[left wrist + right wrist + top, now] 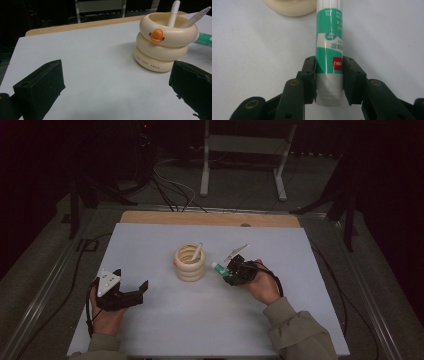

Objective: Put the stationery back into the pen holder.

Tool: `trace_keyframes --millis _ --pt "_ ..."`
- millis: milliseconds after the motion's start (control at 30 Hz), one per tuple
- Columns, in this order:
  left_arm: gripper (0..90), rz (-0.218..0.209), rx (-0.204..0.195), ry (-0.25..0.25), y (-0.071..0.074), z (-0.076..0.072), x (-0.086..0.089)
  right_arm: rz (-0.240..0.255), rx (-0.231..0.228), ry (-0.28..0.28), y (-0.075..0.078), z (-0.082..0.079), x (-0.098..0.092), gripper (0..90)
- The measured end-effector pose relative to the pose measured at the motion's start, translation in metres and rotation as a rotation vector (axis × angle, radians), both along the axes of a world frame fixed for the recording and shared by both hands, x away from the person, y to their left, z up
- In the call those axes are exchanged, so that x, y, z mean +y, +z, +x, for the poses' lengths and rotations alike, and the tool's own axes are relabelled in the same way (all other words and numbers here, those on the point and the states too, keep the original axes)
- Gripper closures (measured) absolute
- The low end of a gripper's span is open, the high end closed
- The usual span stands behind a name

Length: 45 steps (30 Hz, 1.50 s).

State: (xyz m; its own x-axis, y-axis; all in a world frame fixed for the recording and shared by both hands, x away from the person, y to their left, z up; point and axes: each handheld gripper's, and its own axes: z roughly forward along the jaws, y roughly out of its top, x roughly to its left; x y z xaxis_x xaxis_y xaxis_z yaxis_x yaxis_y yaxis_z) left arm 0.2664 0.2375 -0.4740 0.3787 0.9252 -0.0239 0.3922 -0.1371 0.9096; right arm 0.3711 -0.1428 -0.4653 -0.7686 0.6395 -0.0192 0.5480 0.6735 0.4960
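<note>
Glue stick (329, 47) pinched in right claw (329, 75), just beside the cream holder (190, 263).
High view: right claw (234, 271) grips the stick (218, 267) low over the white surface (210, 320), to the right of the holder; left claw (131, 296) rests well apart, jaws spread. Left gripper view: own jaws wide, nothing between; duck-faced holder (162, 47) carries two pens (173, 13). Right gripper view: both pads press the green-and-white stick near its grey end; it points toward the holder (289, 7).
</note>
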Motion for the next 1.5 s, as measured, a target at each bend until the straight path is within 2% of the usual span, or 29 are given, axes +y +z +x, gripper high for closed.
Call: trace_keyframes --millis 1500 --pt "0.4 -0.001 0.001 -0.002 0.000 0.000 -0.001 0.069 -0.072 -0.014 0.049 0.002 -0.002 65.9"
